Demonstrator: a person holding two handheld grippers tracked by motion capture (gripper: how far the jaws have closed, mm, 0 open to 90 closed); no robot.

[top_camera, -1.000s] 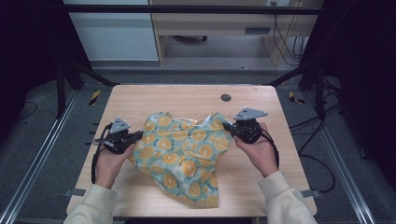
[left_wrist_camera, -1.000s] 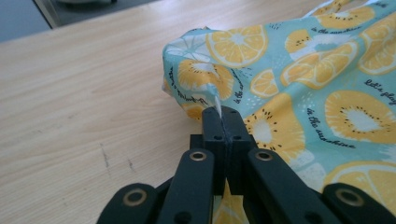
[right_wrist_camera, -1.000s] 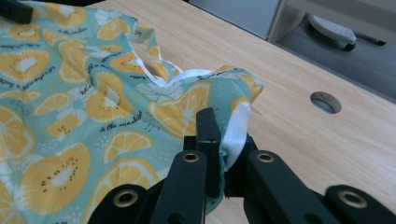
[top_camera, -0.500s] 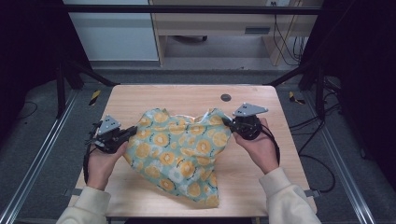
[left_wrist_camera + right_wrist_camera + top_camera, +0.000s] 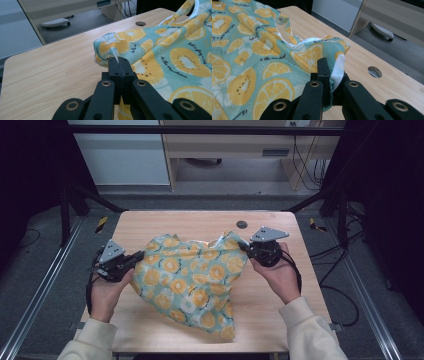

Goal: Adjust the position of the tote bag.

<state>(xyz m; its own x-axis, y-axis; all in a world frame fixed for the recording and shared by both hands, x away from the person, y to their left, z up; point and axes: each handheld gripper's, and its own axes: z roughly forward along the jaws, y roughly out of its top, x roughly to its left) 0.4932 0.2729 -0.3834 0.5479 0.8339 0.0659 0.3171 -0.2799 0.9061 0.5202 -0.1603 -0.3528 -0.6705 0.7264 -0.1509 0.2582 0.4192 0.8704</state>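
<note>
I see the citrus-print cloth (image 5: 192, 280) spread rumpled across the middle of the wooden table (image 5: 200, 222), its near corner close to the table's front edge. My left gripper (image 5: 134, 258) has its jaws pressed together on the cloth's left edge. My right gripper (image 5: 243, 246) pinches the far right corner, just short of the round hole (image 5: 241, 224) in the table.

Cream sleeves (image 5: 310, 330); black left gripper (image 5: 136, 257) and right gripper (image 5: 243, 246), grey triangular plates, brass-ringed pivots, black cables.
</note>
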